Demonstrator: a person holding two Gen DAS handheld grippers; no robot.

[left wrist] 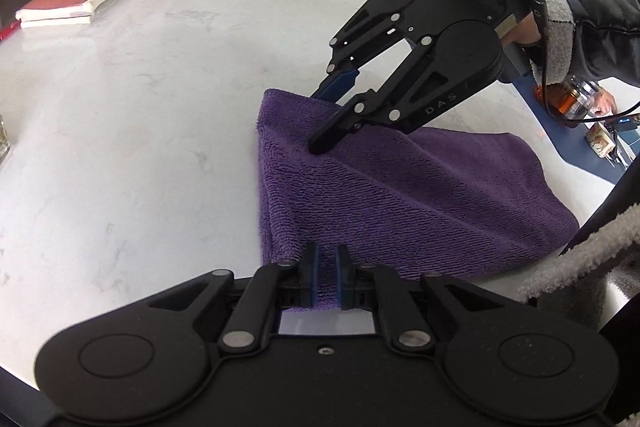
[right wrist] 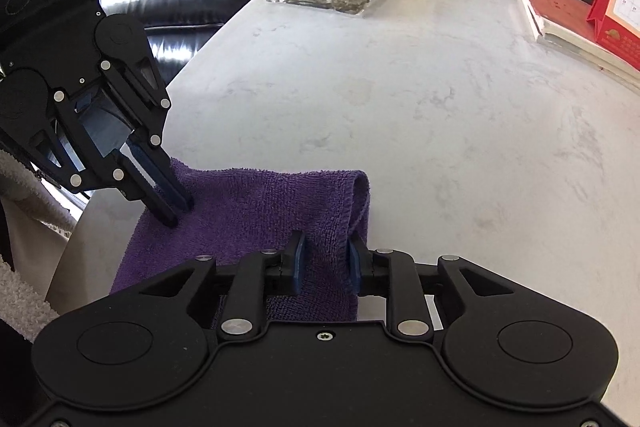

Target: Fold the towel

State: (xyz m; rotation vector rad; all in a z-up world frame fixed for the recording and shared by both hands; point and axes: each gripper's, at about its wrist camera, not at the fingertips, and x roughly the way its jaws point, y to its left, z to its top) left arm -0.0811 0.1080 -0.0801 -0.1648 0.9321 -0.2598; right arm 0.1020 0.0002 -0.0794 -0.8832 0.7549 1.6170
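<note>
Purple terry towel point(left wrist: 400, 195) lies folded on the marble table point(left wrist: 120, 147); we see our left gripper point(left wrist: 327, 277) pinched tight on one corner, our right gripper point(right wrist: 326, 261) slightly parted, fabric loose between its fingers. "DAS" marks that gripper's linkage.

My left gripper point(left wrist: 324, 267) is pinched tight; my right gripper point(right wrist: 325, 263) stands parted (both angled steeply down).
</note>
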